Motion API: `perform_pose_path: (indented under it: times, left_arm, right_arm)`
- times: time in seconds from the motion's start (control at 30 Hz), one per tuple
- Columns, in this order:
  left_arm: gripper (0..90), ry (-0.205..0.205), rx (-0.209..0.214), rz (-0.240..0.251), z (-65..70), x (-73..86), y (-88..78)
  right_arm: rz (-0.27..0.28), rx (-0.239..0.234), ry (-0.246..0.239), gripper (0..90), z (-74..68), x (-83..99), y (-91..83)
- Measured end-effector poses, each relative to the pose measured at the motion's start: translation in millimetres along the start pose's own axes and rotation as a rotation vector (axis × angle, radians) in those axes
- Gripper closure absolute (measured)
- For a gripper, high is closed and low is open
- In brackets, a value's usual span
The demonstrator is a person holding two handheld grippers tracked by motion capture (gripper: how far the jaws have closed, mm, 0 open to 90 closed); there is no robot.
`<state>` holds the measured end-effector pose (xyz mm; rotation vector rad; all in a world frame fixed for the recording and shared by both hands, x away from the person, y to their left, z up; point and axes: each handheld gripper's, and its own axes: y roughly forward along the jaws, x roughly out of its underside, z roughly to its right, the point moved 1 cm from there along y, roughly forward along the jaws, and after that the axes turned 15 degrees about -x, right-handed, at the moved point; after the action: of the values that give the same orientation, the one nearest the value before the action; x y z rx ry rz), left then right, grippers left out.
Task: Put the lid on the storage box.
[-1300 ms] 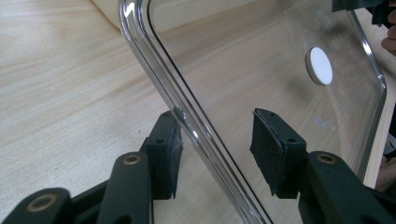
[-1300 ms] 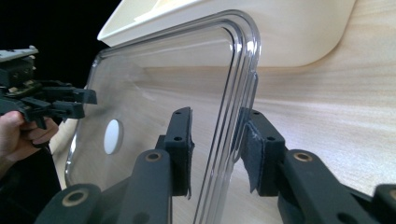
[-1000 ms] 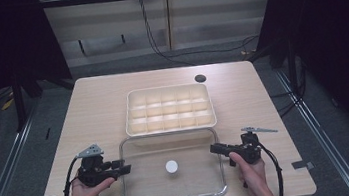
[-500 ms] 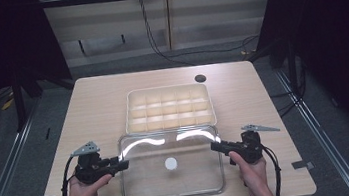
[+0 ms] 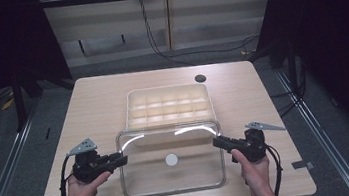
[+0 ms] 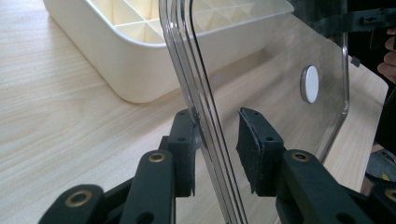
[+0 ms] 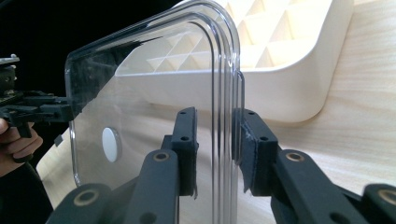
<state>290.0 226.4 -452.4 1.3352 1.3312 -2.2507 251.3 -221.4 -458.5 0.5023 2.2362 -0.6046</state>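
Gripping clear lid (image 5: 172,176) at both edges: left gripper (image 5: 122,160) just closing, right gripper (image 5: 216,142) clamped. Tilting far edge up off table (image 5: 92,103). Heading, probably, for tray (image 5: 168,104).

I see a pale wooden counter (image 5: 93,108) carrying a cream plastic compartment tray (image 5: 168,105) near its middle, with a small dark round hole (image 5: 200,78) behind it.

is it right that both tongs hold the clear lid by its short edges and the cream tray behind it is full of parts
Not quite: the cream tray is empty, as the high view shows. The rest stands: the left tongs and right tongs grip the clear lid by its short edges.
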Motion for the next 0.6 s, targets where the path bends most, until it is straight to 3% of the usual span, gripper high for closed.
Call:
perform_pose_path:
  times: [0.6]
  left_arm:
    - [72.2, 0.012, 0.012, 0.033, 5.2, -15.2, -0.7]
  right_arm:
    - [0.041, 0.016, -0.028, 70.3, -4.7, -17.8, -9.6]
